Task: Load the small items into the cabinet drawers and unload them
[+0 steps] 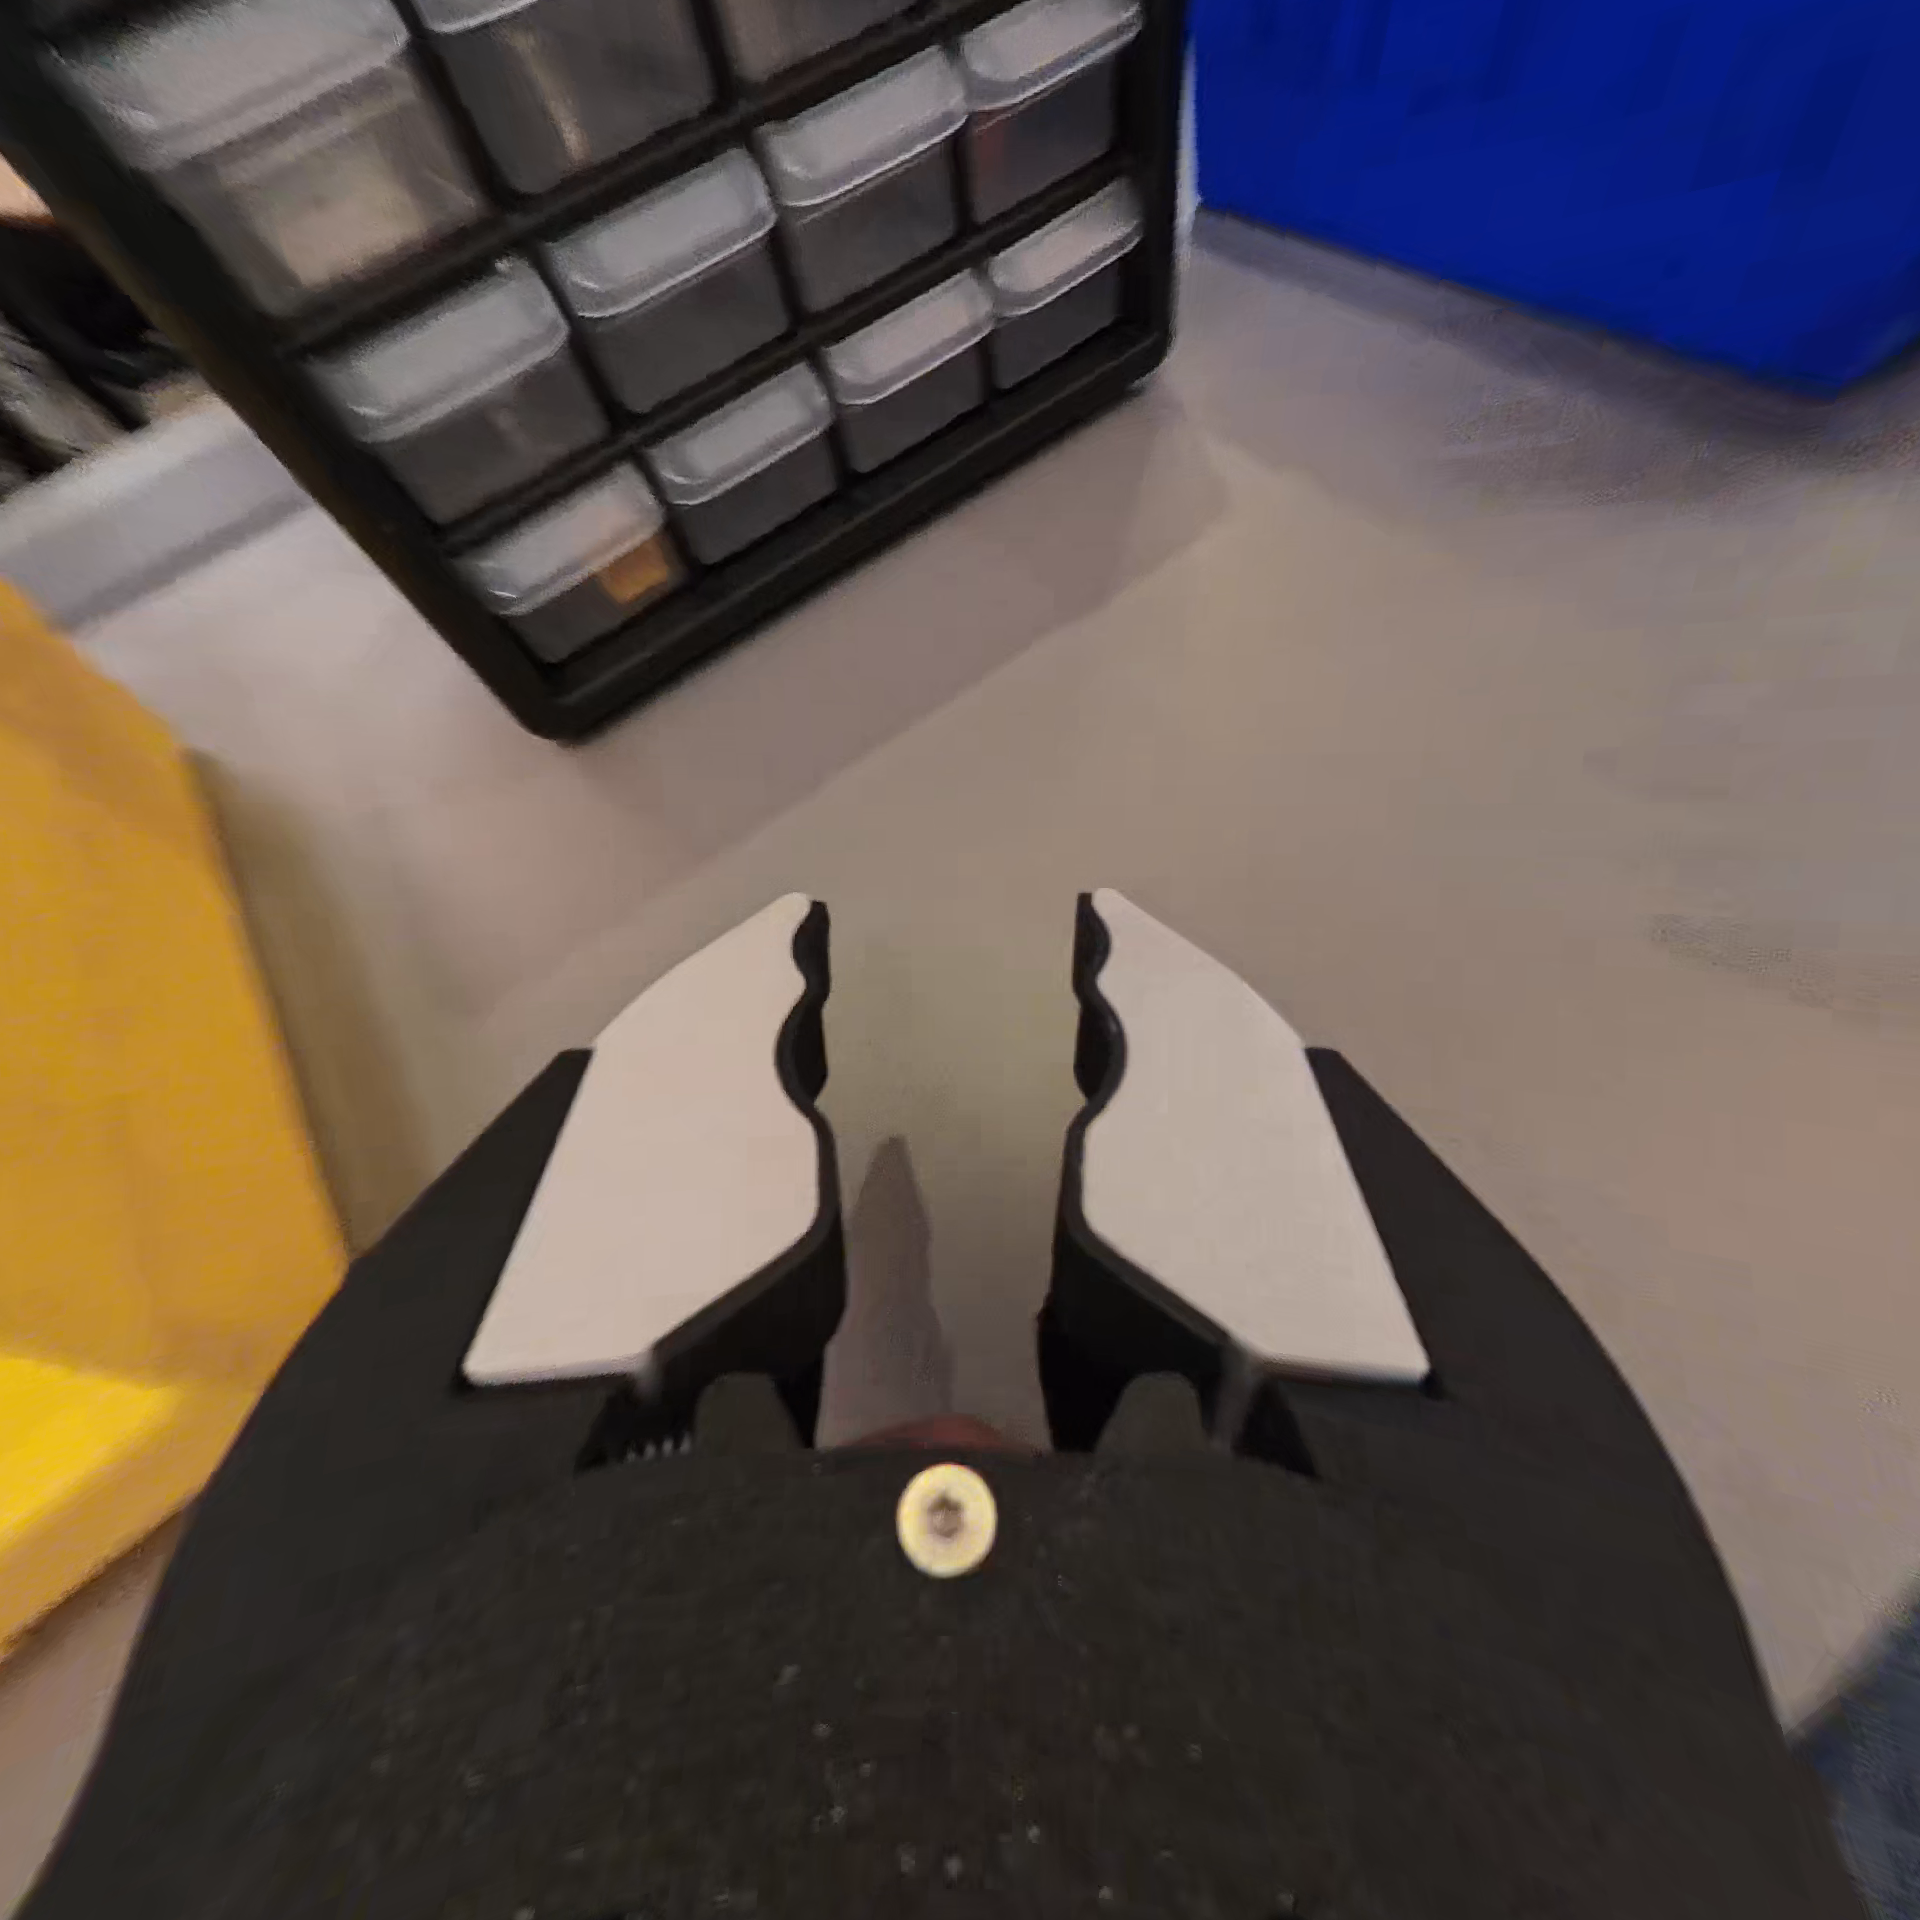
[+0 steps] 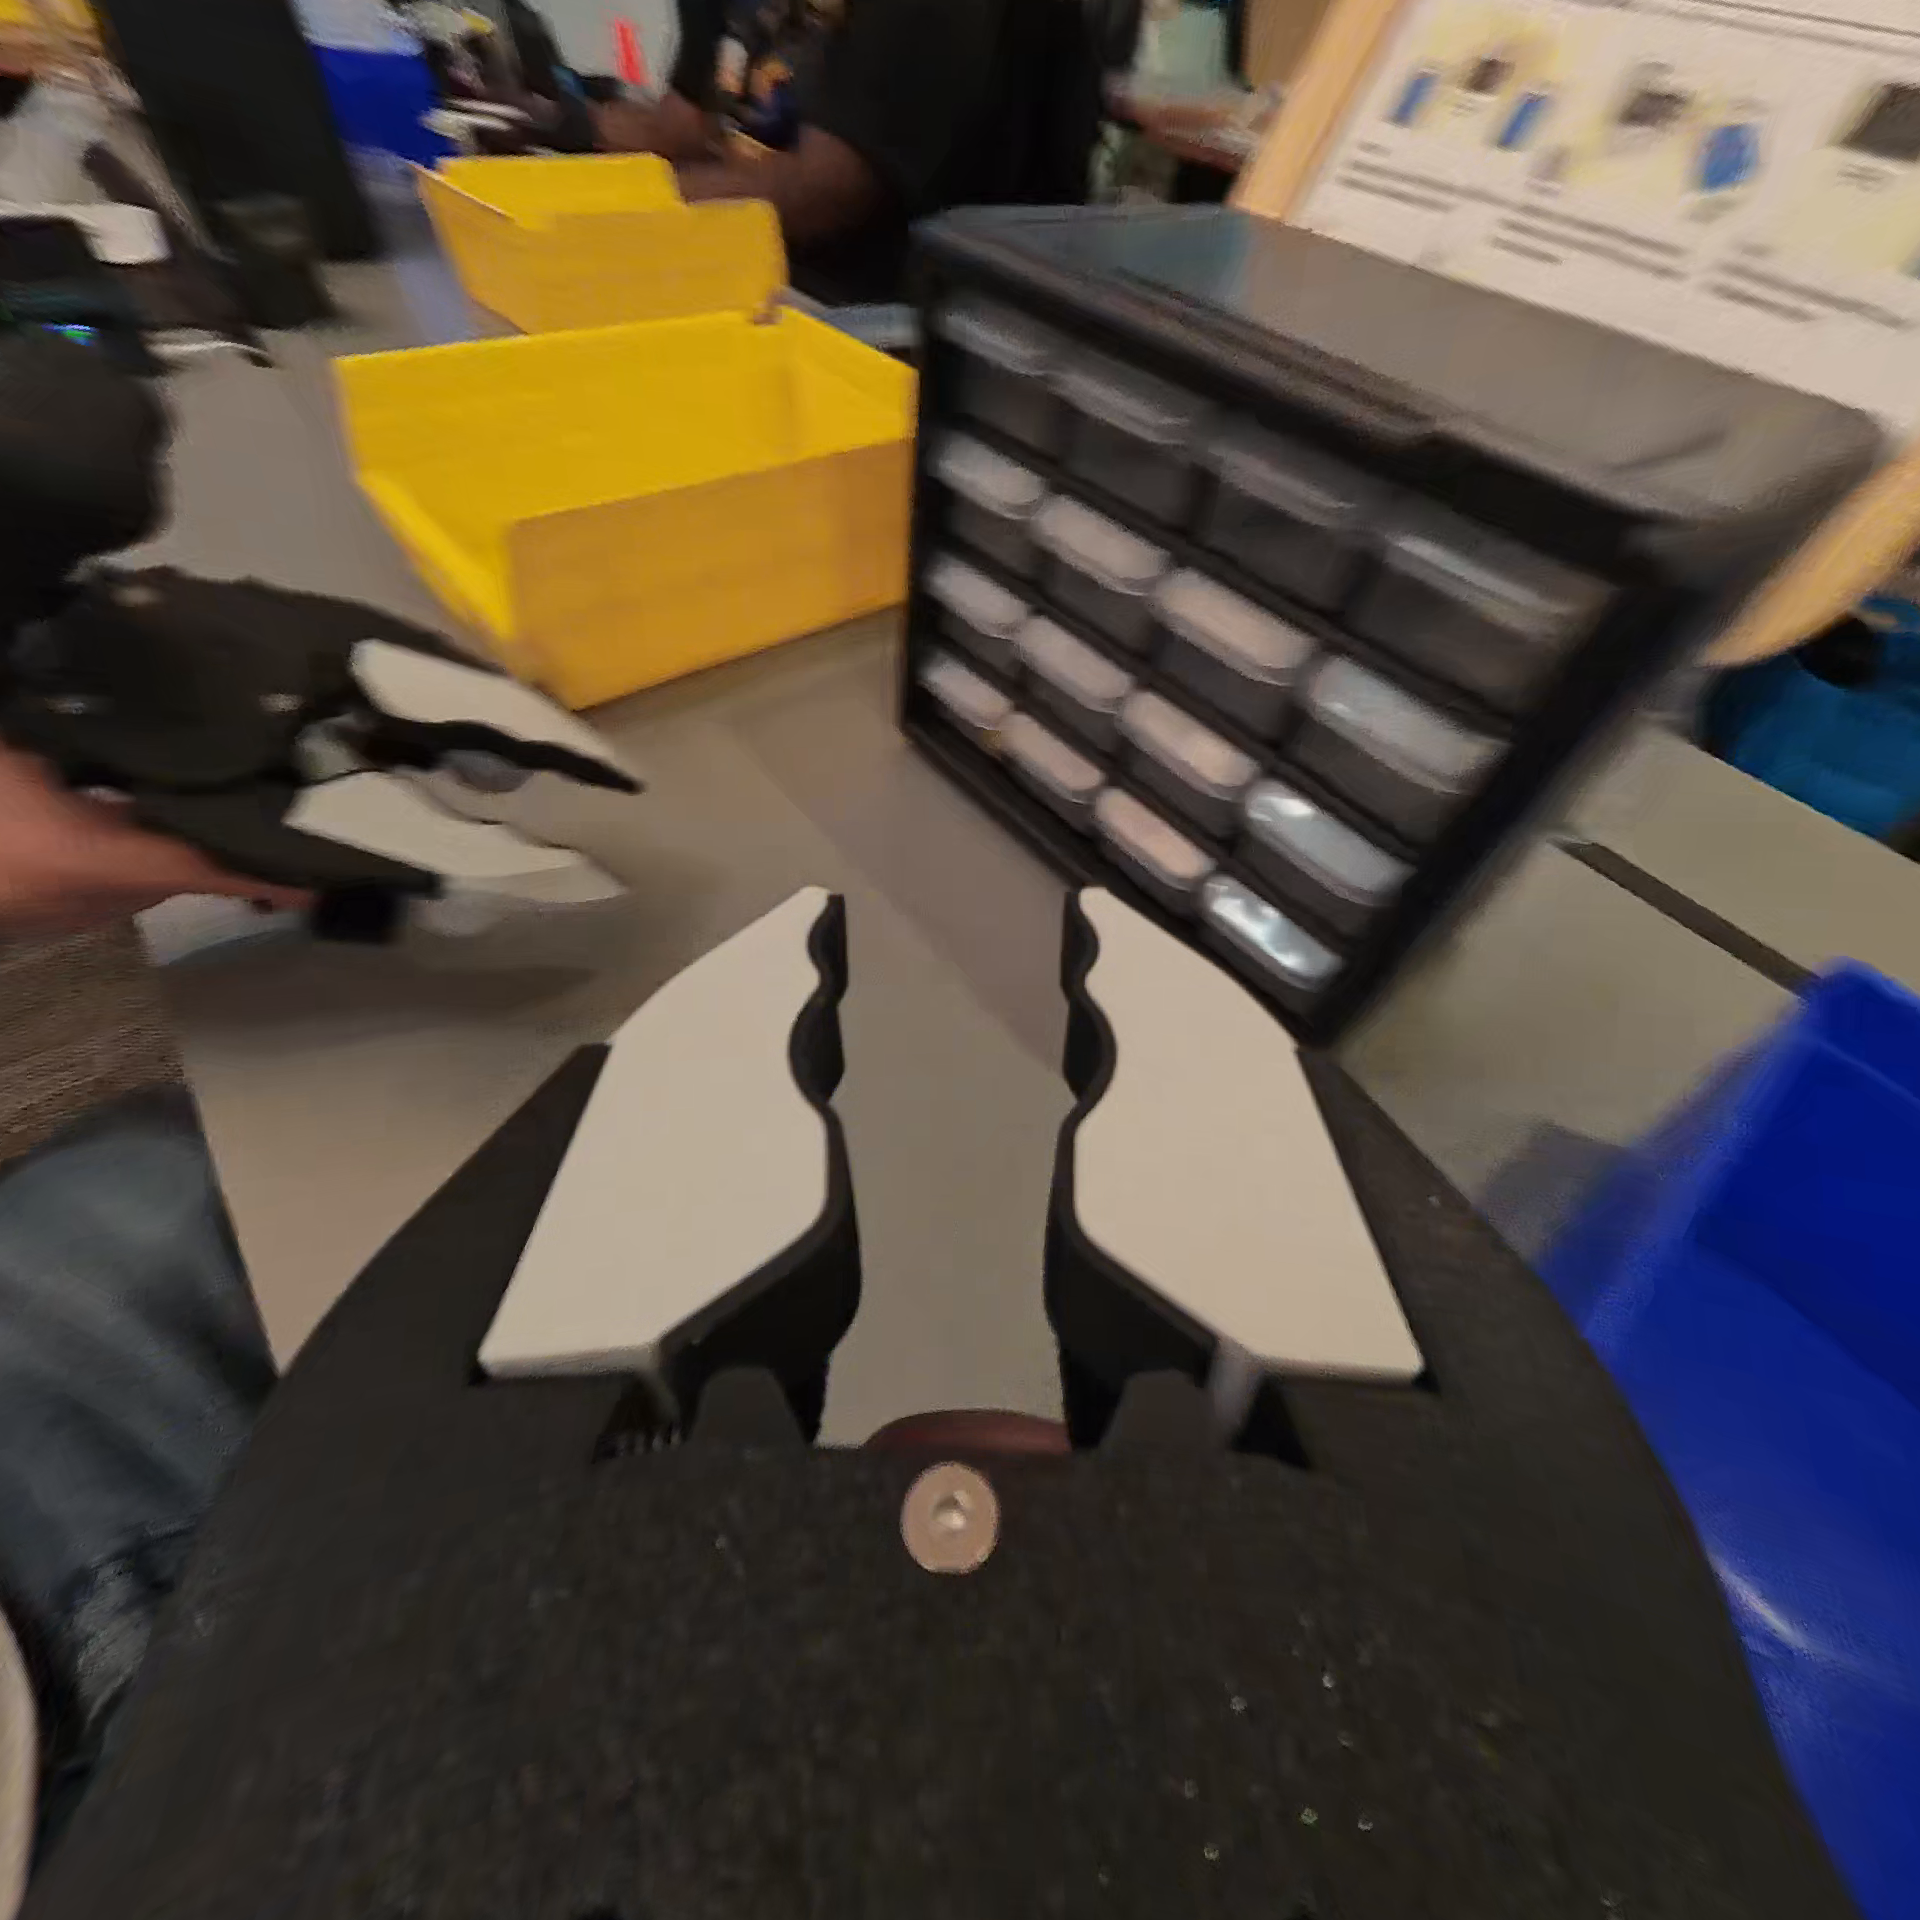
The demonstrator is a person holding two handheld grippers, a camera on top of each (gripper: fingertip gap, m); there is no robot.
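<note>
Left gripper (image 1: 951,914): hovering over bare grey counter (image 1: 1351,831), jaws parted and holding nothing; also showing at the left edge of the right wrist view (image 2: 582,821), gripped by a hand (image 2: 94,862), jaws likewise parted there.

Right gripper (image 2: 951,914): hanging above the counter (image 2: 727,790) in front of the cabinet, jaws spread apart, gripping nothing.

Cabinet (image 2: 1299,582): standing upright on the counter, black frame with rows of translucent drawers (image 2: 1101,561), all looking pushed in; seen tilted in the left wrist view (image 1: 644,343), ahead of the left gripper and apart from it.

Small items: possibly one tan piece sitting inside the bottom-left drawer (image 1: 634,582), though blur is making it hard to tell; none lying loose on the counter within view.

Yellow bin (image 2: 623,488): sitting just left of the cabinet, open front facing the camera; its wall filling the left edge of the left wrist view (image 1: 114,1039).

Second yellow bin (image 2: 592,239): resting behind the first, farther back.

Blue bin (image 2: 1787,1247): sitting right of the cabinet, near the right gripper; also appearing at upper right in the left wrist view (image 1: 1558,177).

Poster (image 2: 1621,145): leaning behind the cabinet at upper right, printed with pictures and text.

Person (image 2: 810,135): sitting beyond the yellow bins, dark sleeve reaching across.
</note>
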